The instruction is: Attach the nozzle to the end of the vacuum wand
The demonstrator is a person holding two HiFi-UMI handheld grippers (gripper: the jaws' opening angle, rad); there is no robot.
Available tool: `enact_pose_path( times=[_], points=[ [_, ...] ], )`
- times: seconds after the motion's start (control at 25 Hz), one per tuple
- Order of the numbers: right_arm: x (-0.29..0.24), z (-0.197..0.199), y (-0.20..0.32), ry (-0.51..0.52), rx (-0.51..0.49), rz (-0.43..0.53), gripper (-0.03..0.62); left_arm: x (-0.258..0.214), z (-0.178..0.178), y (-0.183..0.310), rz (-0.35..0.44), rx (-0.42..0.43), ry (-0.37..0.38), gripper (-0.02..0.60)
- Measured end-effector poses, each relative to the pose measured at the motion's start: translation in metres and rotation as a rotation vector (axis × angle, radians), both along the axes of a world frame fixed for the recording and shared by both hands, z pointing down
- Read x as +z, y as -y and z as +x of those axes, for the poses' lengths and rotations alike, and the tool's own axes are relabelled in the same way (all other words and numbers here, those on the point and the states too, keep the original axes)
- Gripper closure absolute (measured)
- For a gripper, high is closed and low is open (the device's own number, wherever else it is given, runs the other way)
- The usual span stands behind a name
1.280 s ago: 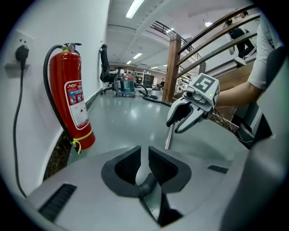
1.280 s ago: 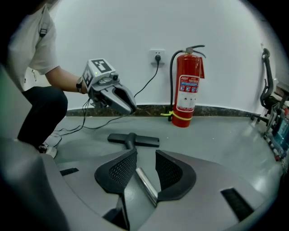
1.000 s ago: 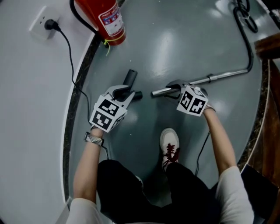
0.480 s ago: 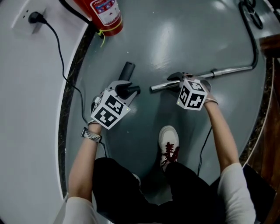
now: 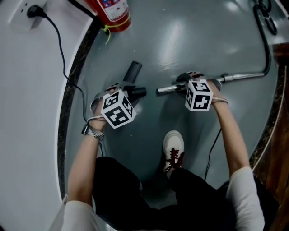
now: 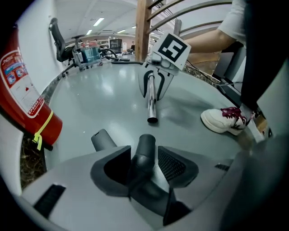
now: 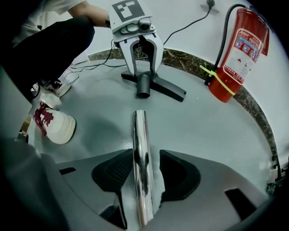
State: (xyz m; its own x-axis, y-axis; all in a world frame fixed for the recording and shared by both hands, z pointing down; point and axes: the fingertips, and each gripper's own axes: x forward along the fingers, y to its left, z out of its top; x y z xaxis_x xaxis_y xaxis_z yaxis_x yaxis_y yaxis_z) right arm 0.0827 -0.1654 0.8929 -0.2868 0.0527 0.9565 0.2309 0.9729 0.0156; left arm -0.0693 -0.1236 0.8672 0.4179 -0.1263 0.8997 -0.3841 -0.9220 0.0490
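A black vacuum nozzle point(image 5: 132, 72) lies on the grey floor, its neck tube point(image 6: 145, 146) pointing at the chrome wand's open end point(image 5: 159, 91); a gap separates them. My left gripper point(image 5: 130, 93) straddles the neck, jaws opening, and neither pad touches it. In the left gripper view, that gripper point(image 6: 144, 164) faces the wand point(image 6: 151, 103) and the right gripper point(image 6: 153, 88). My right gripper point(image 5: 187, 84) stands over the wand point(image 7: 141, 153), jaws opening, with space on both sides of the tube. The right gripper view shows the nozzle point(image 7: 153, 85) under the left gripper point(image 7: 144, 67).
A red fire extinguisher point(image 5: 113, 11) stands at the floor's far left edge, beside a wall socket with a black cord point(image 5: 27, 11). The person's white shoe point(image 5: 174, 146) rests just behind the gap. A black hose point(image 5: 266, 27) runs from the wand's far end. A dark curb point(image 5: 67, 103) borders the floor.
Both grippers have sunk toward the floor and rolled, their marker cubes now facing up. Both sets of jaws have widened around the nozzle neck and the wand.
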Motion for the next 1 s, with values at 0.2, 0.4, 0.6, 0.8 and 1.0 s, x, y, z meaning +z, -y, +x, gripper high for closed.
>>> enact_pose_path(
  times=[0.2,0.4,0.6,0.8,1.0],
  points=[
    [0.011,0.005,-0.004,-0.047,-0.036,-0.005,0.398,0.009,-0.003,-0.005,0.031,0.12,0.105,0.384],
    [0.019,0.01,-0.001,-0.08,-0.05,0.015,0.398,0.019,-0.004,-0.005,0.026,0.133,0.114,0.382],
    [0.026,0.015,-0.002,-0.06,-0.03,-0.013,0.398,0.024,-0.002,-0.001,0.045,0.139,0.098,0.375],
    [0.028,0.016,-0.001,-0.052,-0.028,-0.015,0.399,0.037,0.0,-0.002,0.075,0.214,0.133,0.364],
    [0.029,0.015,-0.001,-0.049,0.004,-0.025,0.405,0.047,0.0,-0.003,0.091,0.325,0.177,0.365]
  ],
)
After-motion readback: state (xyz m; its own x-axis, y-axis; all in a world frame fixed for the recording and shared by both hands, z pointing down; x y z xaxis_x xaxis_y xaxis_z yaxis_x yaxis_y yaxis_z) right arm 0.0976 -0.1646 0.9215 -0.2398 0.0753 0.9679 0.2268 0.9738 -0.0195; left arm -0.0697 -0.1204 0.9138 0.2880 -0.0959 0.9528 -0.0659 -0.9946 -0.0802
